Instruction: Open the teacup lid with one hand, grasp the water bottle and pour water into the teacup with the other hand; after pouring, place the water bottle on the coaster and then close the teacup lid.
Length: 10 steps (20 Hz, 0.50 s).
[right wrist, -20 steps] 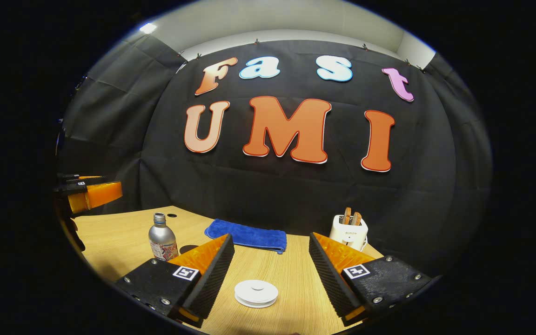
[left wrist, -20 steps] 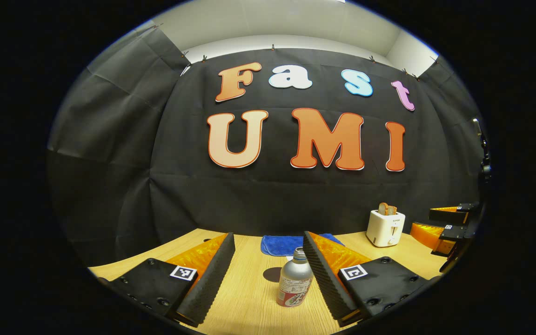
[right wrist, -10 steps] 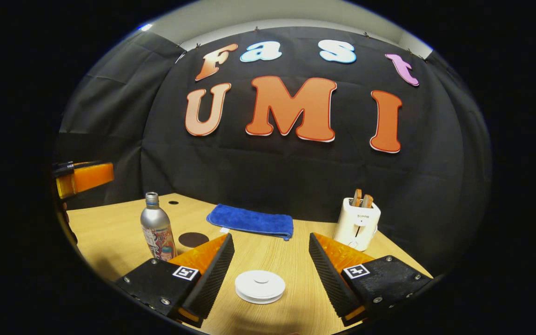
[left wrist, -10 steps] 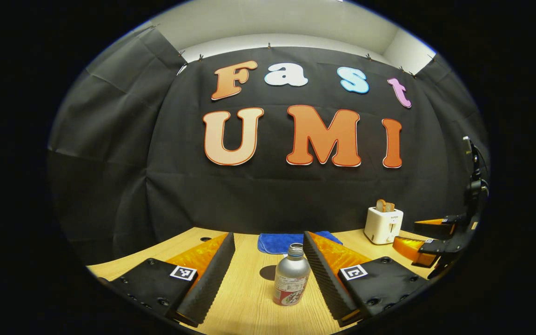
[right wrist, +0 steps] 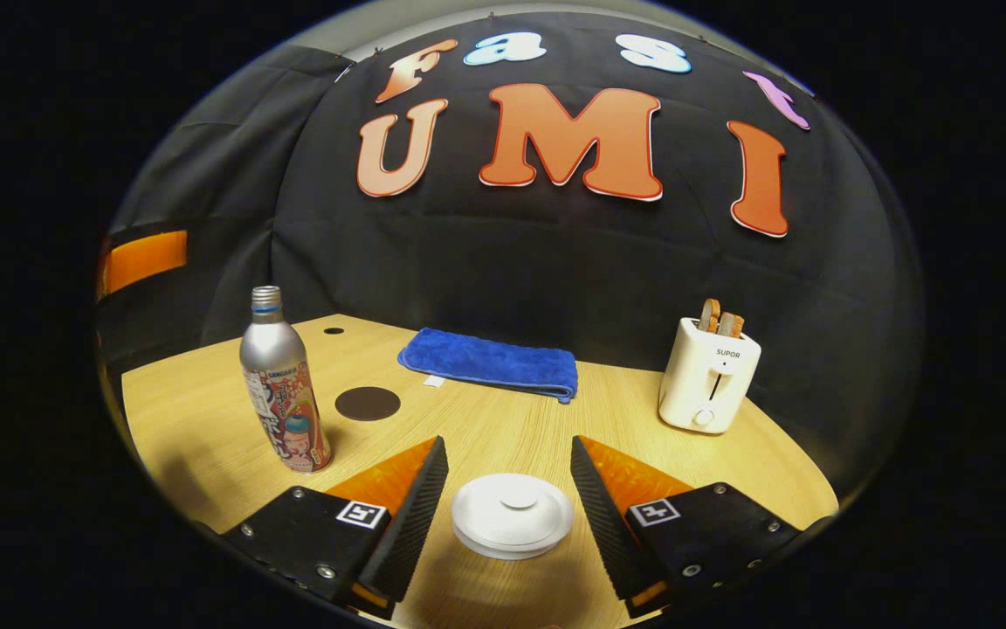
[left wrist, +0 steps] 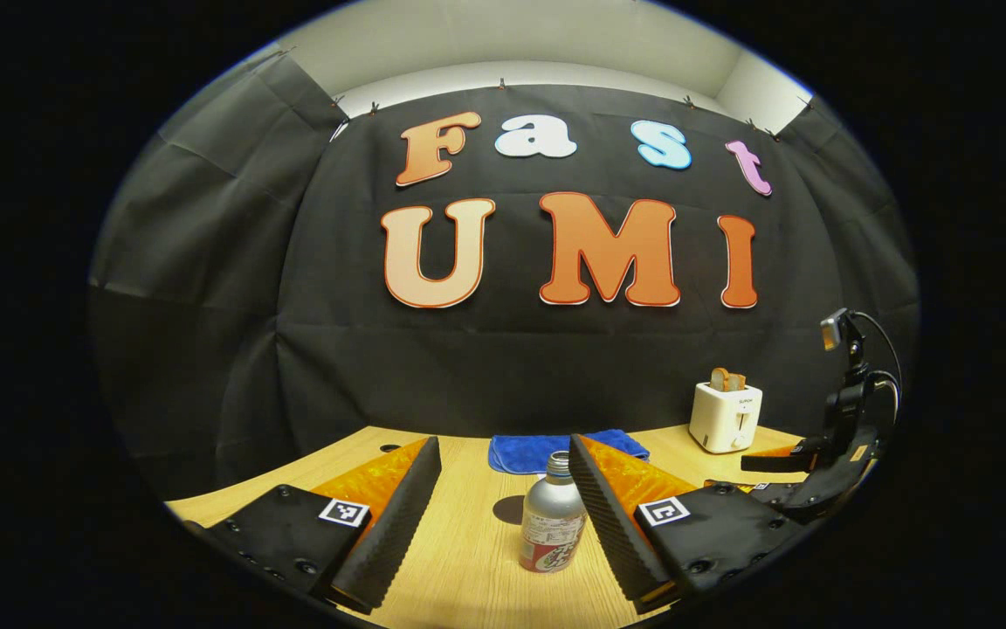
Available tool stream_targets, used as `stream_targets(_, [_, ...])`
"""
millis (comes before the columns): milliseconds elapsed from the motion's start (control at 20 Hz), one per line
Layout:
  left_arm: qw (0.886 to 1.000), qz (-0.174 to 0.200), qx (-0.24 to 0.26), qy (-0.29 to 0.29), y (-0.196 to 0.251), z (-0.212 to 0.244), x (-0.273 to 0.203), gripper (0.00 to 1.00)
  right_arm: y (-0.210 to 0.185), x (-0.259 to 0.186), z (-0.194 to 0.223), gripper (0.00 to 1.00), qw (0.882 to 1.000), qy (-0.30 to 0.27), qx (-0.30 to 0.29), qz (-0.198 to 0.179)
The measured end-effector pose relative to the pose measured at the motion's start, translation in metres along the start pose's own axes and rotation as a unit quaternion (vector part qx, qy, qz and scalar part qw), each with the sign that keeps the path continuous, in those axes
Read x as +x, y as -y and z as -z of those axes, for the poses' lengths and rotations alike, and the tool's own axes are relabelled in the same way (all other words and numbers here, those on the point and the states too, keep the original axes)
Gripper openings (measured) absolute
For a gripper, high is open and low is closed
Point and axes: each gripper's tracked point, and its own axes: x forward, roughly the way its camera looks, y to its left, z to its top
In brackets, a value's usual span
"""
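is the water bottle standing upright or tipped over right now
Upright. The water bottle stands on its base on the table, neck up, beside the dark coaster; no tongs touch it.

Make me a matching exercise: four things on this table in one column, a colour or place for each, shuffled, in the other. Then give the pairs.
Things:
1. water bottle
2. teacup lid
3. coaster
4. toaster

Descriptions:
A. dark brown flat disc on the table
B. holds slices of bread
C. silver, standing upright
D. white, between the fingers of the open right gripper

Pairs: 1-C, 2-D, 3-A, 4-B
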Motion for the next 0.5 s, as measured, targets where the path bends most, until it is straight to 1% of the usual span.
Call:
stream_targets(200, [1.000,0.000,0.002,0.000,-0.001,0.002,0.000,0.96,-0.004,0.009,0.009,0.79,1.000,-0.014,0.005,-0.010])
stream_targets(250, [1.000,0.000,0.003,0.000,0.000,0.003,0.000,0.96,-0.004,0.011,0.011,0.75,1.000,-0.018,0.002,-0.009])
stream_targets(400, [1.000,0.003,0.002,0.001,0.002,0.001,0.001,0.96,0.002,0.018,0.022,0.68,0.999,-0.035,0.000,-0.001])
stream_targets(450, [1.000,0.004,0.003,0.002,0.003,0.001,0.001,0.96,0.003,0.019,0.024,0.61,0.999,-0.041,0.004,-0.001])
stream_targets(500, [1.000,0.004,0.005,0.002,0.004,0.001,0.001,0.96,0.002,0.020,0.025,0.64,0.999,-0.045,0.009,-0.005])
